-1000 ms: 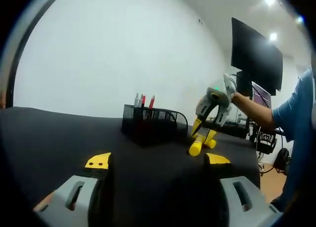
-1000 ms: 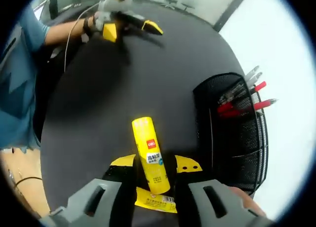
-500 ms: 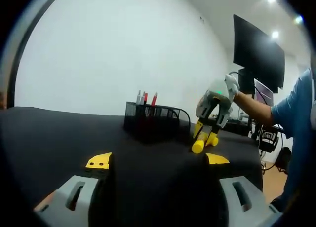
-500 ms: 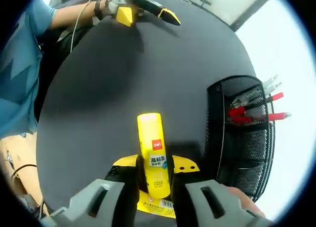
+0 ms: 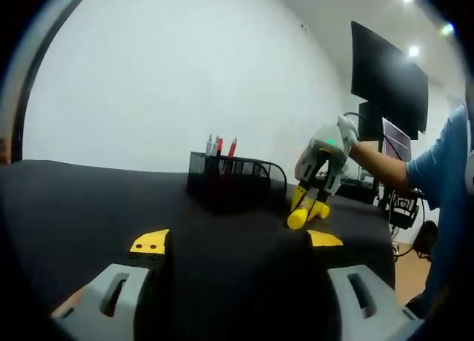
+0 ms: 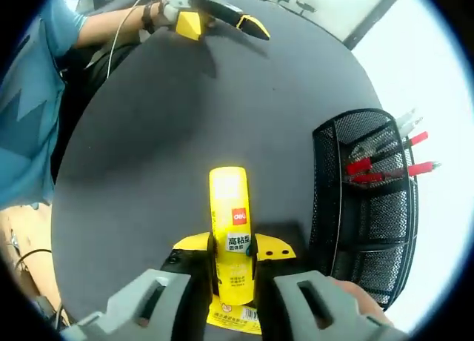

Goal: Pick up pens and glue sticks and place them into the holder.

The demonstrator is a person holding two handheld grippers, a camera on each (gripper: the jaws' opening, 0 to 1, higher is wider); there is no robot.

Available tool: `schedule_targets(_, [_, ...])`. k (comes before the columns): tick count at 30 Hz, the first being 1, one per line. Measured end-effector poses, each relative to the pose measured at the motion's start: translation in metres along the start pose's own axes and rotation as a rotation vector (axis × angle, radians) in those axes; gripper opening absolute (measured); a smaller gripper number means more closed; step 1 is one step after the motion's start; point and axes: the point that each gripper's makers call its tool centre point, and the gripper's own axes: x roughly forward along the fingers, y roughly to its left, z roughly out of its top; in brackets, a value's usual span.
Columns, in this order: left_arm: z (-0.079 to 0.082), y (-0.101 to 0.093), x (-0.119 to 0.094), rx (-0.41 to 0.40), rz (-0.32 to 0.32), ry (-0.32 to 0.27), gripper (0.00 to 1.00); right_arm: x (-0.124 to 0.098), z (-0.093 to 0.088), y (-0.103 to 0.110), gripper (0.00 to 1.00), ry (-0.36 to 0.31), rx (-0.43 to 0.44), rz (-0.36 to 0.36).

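Since a moment ago, we have lifted the glue stick [image 6: 234, 230] a bit more in our right gripper [image 6: 232, 265], whose jaws squeeze it tight. It points away from the gripper, with the black holder [image 6: 363, 200] and its pens [image 6: 385, 163] just to its right. Our left gripper [image 5: 235, 252] stays wide with nothing in it, low over the table [image 5: 89, 200].

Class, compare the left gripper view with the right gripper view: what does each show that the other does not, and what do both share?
Left gripper view alone: a dark monitor and the white wall behind the holder.
Right gripper view alone: the red label on the glue stick and a cable on the person's wrist.
Both: the mesh holder with pens, the black table, the right gripper shut on the glue stick.
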Motion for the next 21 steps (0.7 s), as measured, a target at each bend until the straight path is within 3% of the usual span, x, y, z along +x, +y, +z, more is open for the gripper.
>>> schedule_targets(13, [0.001,0.005,0.0,-0.027,0.013,-0.003,0.68,-0.02,0.013,-0.009,0.16,-0.097,0.092,0.055])
schedule_targets(18, [0.0,0.003,0.001,-0.037,-0.006,0.001,0.69,-0.031,0.034,-0.017,0.16,-0.241,0.184,0.038])
schedule_targets(21, [0.003,0.005,0.0,-0.052,-0.004,-0.014,0.69,-0.035,0.037,-0.013,0.16,-0.275,0.2,0.047])
